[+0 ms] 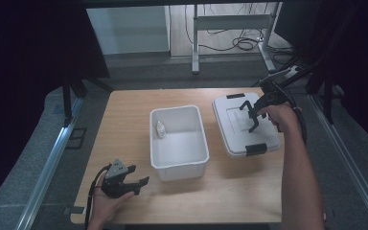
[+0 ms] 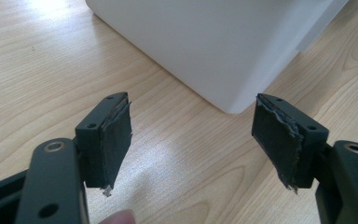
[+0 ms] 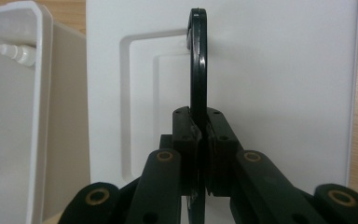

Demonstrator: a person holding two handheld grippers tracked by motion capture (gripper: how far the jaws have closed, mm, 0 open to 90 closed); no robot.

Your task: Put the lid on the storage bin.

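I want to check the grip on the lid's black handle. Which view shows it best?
The right gripper view: the thin black handle stands edge-on, pinched between the right gripper's shut jaws above the white plastic lid. The high view shows the handle small and far off. The left gripper view faces the white bin's wall.

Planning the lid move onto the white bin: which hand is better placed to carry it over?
Right. The right gripper is already shut on the lid's black handle, lid beside the bin. The left gripper rests open on the table, nothing between its fingers.
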